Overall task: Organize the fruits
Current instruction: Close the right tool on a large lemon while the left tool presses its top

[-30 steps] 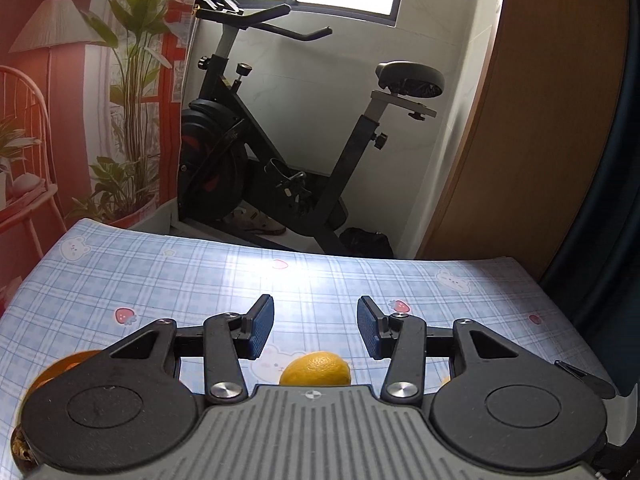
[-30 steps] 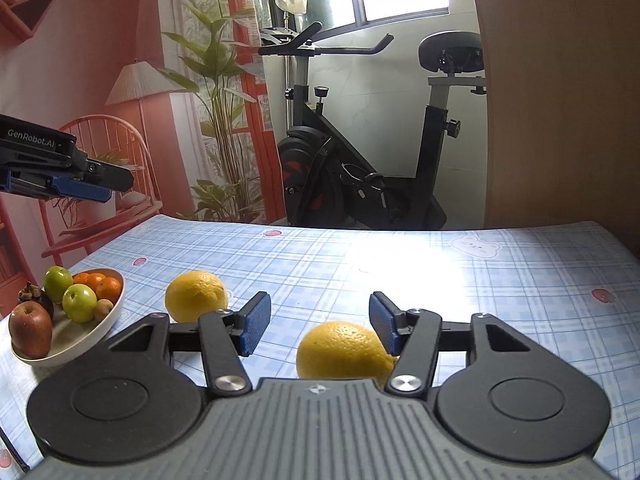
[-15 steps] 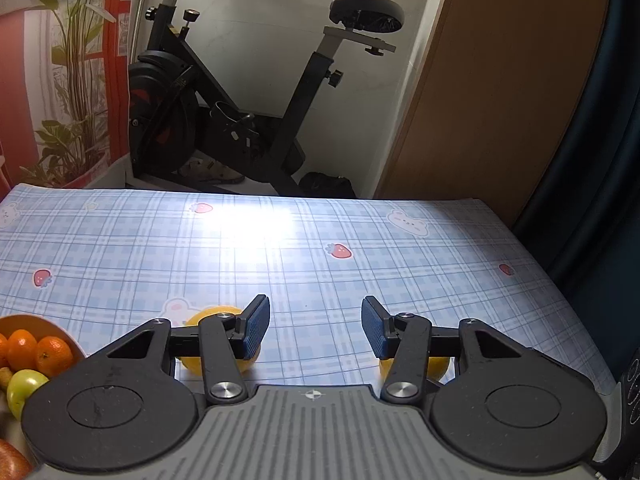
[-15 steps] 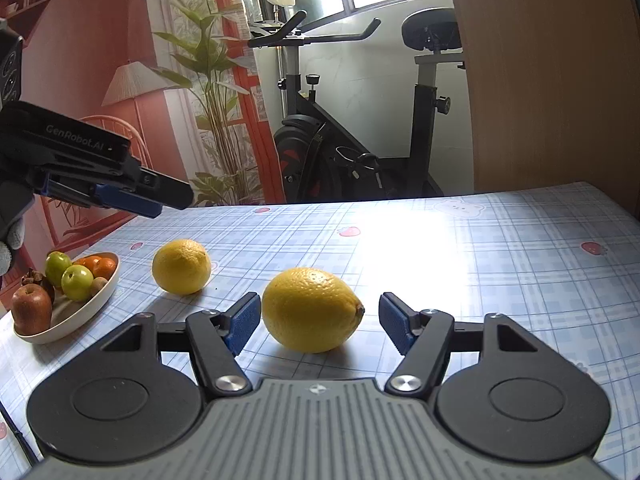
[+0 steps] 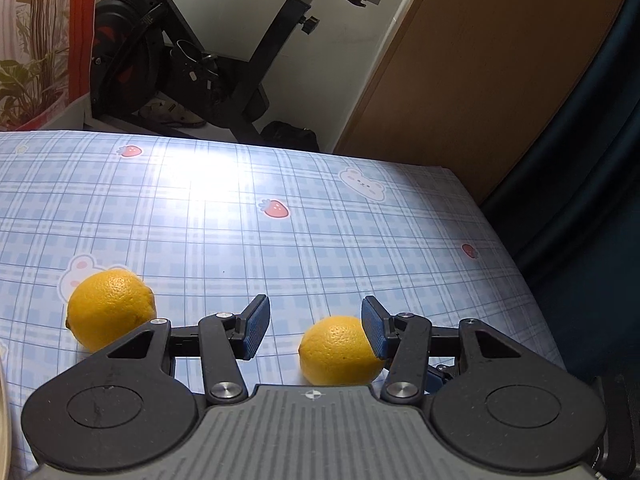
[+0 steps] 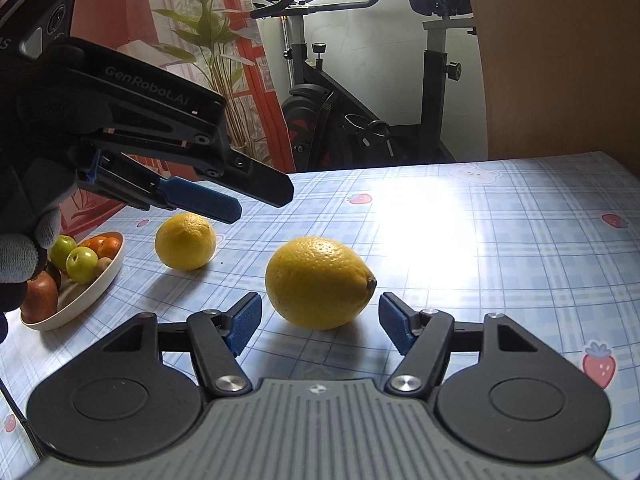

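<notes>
We see two lemons on the blue checked tablecloth (image 6: pixel 500 240): the near lemon (image 6: pixel 318 282) lies just ahead of our right gripper (image 6: pixel 320 322), whose blue pads stand apart on either side of it without touching. The far lemon (image 6: pixel 185 241) rests near the white fruit bowl (image 6: pixel 86 296) of apples and oranges. Our left gripper (image 6: pixel 256 202) hangs above the cloth with its fingers parted and nothing between them, though from its own view one pad (image 5: pixel 374 332) seems to overlap the near lemon, probably only by perspective.
</notes>
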The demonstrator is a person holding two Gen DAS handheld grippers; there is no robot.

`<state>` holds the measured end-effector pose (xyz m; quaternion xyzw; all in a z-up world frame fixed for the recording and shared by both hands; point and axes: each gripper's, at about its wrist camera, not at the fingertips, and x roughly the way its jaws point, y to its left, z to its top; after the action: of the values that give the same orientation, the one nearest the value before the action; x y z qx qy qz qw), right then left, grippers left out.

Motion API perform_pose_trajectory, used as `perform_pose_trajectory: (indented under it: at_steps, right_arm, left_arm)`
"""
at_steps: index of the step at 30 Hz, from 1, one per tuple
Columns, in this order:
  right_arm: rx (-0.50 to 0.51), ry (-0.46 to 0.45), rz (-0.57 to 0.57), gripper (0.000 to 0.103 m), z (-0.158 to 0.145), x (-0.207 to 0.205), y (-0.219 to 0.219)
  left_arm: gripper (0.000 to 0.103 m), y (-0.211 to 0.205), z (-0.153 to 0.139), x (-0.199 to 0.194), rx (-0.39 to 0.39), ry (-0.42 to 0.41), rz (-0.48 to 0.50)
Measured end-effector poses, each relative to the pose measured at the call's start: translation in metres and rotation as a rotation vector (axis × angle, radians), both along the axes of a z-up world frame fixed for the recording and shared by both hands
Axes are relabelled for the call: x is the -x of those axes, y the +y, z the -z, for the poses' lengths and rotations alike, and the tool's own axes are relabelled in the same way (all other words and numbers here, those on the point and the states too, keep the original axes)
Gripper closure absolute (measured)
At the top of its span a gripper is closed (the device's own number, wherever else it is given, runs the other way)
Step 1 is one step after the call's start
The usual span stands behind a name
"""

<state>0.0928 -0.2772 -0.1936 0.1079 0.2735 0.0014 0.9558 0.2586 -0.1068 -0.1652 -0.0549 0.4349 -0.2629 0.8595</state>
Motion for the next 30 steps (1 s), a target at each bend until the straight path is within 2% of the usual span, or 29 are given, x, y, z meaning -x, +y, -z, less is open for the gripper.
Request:
perform_pose_trajectory:
  at_steps: [5, 9, 30]
  right_arm:
    - [-0.006, 0.012, -0.004, 0.036, 0.001, -0.003, 0.0]
    - [-0.013, 0.026, -0.011, 0.04, 0.002, -0.007, 0.0]
    - [-0.062, 0.02, 0.016, 0.041, 0.004, -0.009, -0.012]
  left_arm:
    - [0.05, -0.007, 0.009, -0.001, 0.011, 0.049, 0.012]
    - [0.05, -0.01, 0.014, -0.001, -0.004, 0.056, 0.024]
    - [0.047, -0.028, 0.029, -0.003, -0.001, 0.081, 0.064]
